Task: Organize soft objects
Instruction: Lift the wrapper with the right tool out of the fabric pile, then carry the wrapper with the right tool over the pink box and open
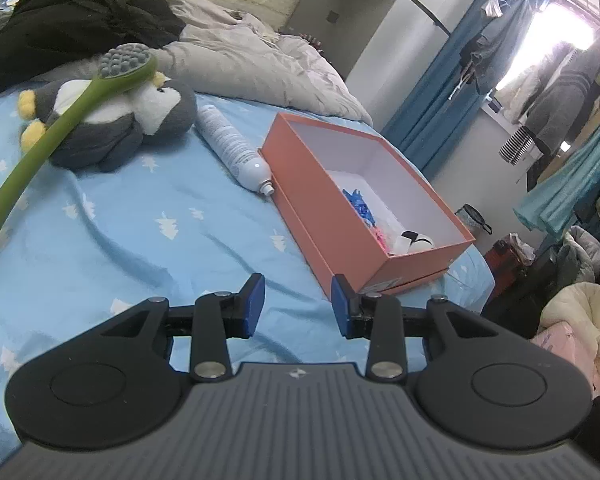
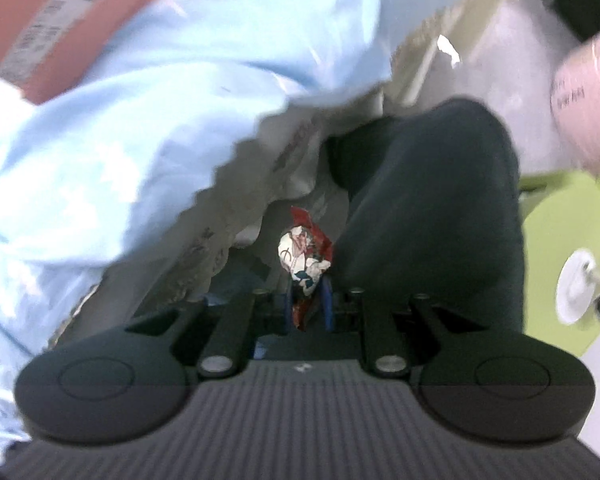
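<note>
My right tongs (image 2: 308, 300) pinch a crumpled wrapper (image 2: 305, 258), maybe candy, its long axis pointing away; my left tongs (image 1: 299, 304) stand spread, empty.

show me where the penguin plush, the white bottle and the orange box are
penguin plush (image 1: 112, 120): left wrist view, on its grey and white body.
white bottle (image 1: 230, 144): left wrist view, mid-body.
orange box (image 1: 320, 216): left wrist view, on its near outer wall.

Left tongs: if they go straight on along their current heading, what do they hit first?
Probably the blue bedsheet, since the open left tongs point slightly down at bare sheet. The near corner of the orange box sits just right of that line and could catch the right finger. Depth is unclear.
</note>
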Action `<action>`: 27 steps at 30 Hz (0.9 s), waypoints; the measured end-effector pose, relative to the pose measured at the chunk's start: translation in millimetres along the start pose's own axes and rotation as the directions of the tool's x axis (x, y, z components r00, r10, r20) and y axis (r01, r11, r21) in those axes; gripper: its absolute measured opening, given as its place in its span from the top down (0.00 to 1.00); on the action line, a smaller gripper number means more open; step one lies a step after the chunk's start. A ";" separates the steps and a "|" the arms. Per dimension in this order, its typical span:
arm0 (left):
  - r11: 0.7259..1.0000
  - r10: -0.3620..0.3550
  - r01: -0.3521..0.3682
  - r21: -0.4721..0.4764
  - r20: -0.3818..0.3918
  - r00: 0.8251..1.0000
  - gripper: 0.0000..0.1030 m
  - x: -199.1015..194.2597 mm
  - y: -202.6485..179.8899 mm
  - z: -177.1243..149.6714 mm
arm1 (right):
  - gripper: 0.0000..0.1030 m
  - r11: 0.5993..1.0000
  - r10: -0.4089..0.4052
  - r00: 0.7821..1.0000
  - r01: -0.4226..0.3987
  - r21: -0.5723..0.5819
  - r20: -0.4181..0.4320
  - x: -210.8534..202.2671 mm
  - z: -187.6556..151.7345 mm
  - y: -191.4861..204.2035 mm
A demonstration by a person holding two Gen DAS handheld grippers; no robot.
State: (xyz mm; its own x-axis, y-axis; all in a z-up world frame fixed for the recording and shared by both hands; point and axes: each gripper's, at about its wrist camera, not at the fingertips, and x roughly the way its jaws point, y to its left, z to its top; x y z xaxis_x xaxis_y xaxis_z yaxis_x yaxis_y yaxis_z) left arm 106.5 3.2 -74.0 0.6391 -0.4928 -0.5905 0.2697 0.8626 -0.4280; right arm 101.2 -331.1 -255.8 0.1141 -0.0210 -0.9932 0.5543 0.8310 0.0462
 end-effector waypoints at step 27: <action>0.977 0.061 -0.048 0.208 -0.055 0.997 0.56 59.1 -73.8 63.9 | 0.82 0.988 0.125 0.846 -0.060 -0.139 0.519 -186.2 24.8 20.7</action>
State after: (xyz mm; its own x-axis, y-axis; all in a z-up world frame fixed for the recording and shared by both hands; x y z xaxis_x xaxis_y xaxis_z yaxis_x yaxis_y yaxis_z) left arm 170.4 -82.3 -33.6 0.6138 -0.4449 -0.6521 0.3822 0.8903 -0.2477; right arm 111.8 -323.8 -67.3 0.5934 -0.2025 -0.7791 0.4262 0.9001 0.0907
